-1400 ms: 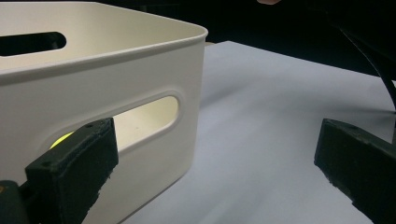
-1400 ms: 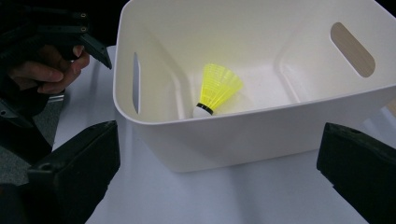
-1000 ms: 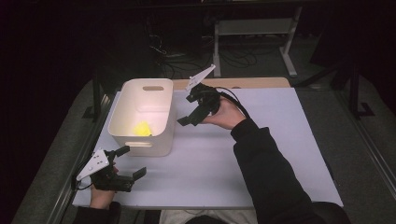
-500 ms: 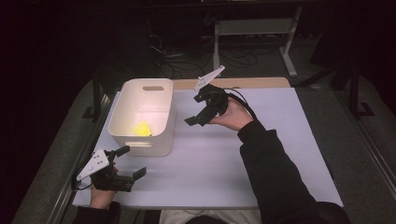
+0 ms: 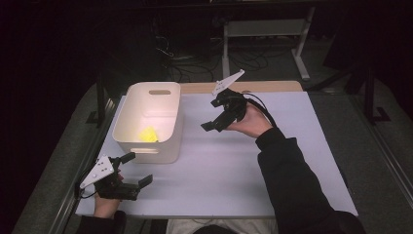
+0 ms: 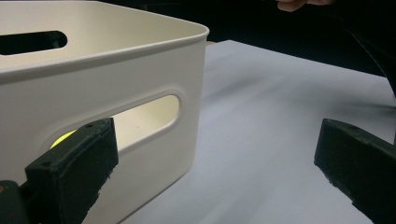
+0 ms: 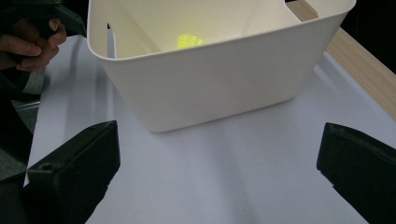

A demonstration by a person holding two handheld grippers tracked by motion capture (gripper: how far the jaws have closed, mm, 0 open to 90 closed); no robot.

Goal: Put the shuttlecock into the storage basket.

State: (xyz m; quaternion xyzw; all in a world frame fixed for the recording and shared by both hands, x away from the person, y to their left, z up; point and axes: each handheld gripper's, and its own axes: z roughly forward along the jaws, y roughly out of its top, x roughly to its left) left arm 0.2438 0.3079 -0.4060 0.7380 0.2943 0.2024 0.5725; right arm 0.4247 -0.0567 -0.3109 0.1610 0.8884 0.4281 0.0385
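Drawn back from the white bin (image 5: pixel 148 122), the right claw (image 5: pixel 217 119) hangs wide and empty; its rigid rim looks easiest gripped.

The tabletop (image 5: pixel 302 146) is covered by a pale lavender-white sheet, with a strip of bare light wood (image 5: pixel 272 87) along its far edge. Beyond that far edge the room is very dark. A grey metal frame with upright legs (image 5: pixel 265 36) stands behind the tabletop, and loose cables (image 5: pixel 195 68) lie on the floor near it. Grey flooring, possibly carpet (image 5: pixel 384 161), flanks the tabletop on both sides.
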